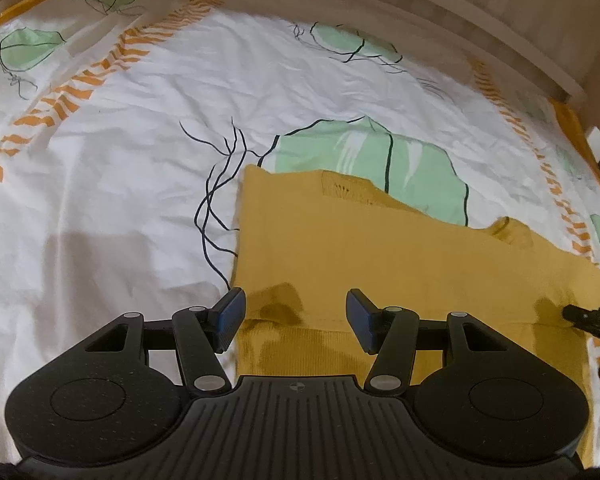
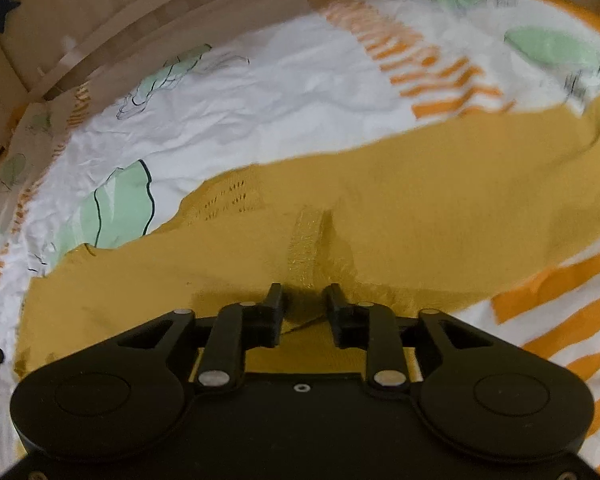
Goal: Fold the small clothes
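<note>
A mustard-yellow knit garment (image 1: 380, 256) lies flat on a white bedsheet with green and orange print (image 1: 140, 128). My left gripper (image 1: 296, 312) is open, its blue pads straddling the garment's near left corner by the ribbed hem. In the right wrist view the same garment (image 2: 420, 200) spreads across the sheet (image 2: 260, 92). My right gripper (image 2: 304, 300) has its jaws a small gap apart over the garment's near edge, with a ribbed fold of fabric (image 2: 306, 248) rising just ahead of them. The right gripper's tip (image 1: 580, 316) shows at the left wrist view's right edge.
A wooden bed frame (image 1: 480, 20) curves along the far side of the bed, also seen in the right wrist view (image 2: 100, 20). Bare sheet extends to the left of the garment (image 1: 80, 220).
</note>
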Demonstrator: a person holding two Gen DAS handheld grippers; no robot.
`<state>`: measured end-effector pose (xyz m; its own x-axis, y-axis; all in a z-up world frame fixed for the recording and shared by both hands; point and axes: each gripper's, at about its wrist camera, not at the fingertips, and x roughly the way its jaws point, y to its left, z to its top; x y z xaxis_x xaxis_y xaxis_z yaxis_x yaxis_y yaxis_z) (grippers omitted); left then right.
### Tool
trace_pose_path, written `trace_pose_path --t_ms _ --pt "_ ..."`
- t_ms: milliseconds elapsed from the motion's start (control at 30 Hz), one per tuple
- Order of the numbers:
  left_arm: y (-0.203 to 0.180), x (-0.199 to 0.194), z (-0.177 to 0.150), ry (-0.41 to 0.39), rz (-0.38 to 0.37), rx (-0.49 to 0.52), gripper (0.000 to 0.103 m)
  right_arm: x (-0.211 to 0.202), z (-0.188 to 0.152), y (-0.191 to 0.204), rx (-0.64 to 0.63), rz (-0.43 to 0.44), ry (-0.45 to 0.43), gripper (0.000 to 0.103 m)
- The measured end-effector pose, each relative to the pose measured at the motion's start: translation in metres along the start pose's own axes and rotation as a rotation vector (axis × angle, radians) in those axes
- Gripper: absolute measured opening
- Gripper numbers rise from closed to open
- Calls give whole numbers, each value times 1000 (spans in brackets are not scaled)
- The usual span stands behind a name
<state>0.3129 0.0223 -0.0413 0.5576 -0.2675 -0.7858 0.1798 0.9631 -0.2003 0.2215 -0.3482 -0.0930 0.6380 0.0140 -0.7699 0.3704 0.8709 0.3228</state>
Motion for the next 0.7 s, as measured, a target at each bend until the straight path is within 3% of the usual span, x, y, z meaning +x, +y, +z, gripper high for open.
trace_pose_path --t_ms 133,333,367,400,433,533,700 --pt "-3 -2 0 -3 -9 7 54 -2 9 4 -20 6 -40 62" --pt "-3 -1 1 8 -20 5 54 25 21 -1 -31 -37 -4 62" --pt "-3 0 1 10 -21 5 54 28 21 -3 -26 -38 8 60" --pt "-3 0 1 12 -22 4 54 29 21 -2 -36 -40 7 45" --pt "-4 0 0 14 -23 4 54 25 20 0 -61 -29 -14 8" --pt "-5 1 0 15 -23 11 54 11 23 6 -112 -44 -113 11" --pt "-9 3 -1 21 -25 22 54 21 22 -8 -76 -73 -65 18"
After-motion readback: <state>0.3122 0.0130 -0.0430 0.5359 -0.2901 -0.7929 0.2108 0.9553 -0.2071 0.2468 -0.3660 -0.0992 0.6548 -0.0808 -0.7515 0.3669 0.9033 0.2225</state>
